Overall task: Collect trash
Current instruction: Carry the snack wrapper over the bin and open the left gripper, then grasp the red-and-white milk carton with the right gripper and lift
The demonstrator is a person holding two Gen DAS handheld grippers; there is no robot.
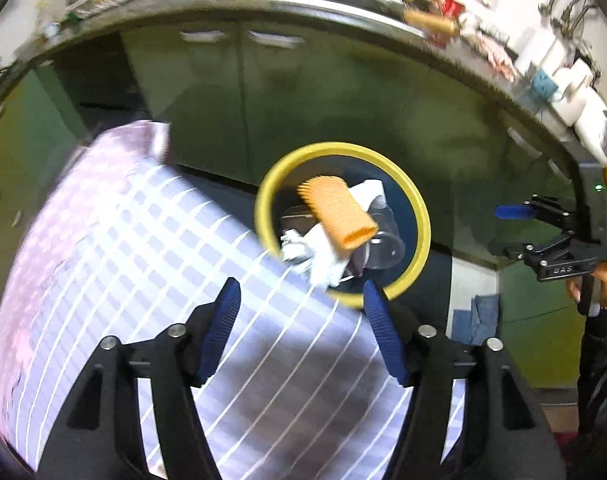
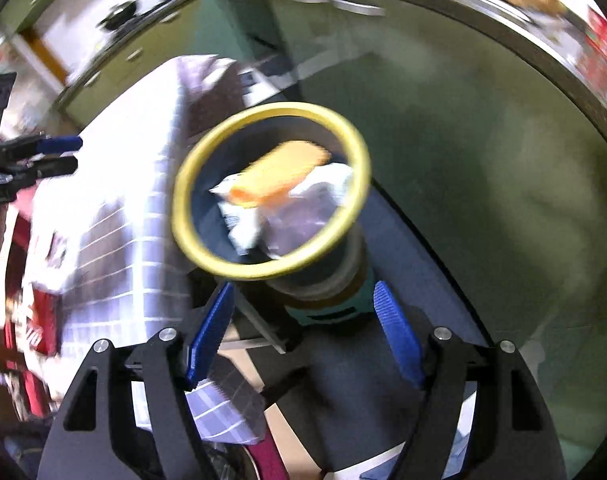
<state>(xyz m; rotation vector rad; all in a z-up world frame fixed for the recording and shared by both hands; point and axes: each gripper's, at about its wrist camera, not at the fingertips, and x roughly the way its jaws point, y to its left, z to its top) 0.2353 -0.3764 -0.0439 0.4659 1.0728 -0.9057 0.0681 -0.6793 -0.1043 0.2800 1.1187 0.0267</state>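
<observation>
Both grippers — left (image 1: 299,300), right (image 2: 303,300) — gape empty.

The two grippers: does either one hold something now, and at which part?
Nothing is held. The left gripper and right gripper are open and empty; the orange roll is over the bin.

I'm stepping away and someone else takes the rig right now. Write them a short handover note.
Left claw: open, empty, over the checked cloth beside the bin.
Right claw: open, empty, above the bin.
In the bin: orange ribbed sleeve on top of white crumpled paper and a clear cup.
Done: those pieces are binned.
Left: check the cloth and the cluttered counter for more trash; the blur hides detail.
</observation>
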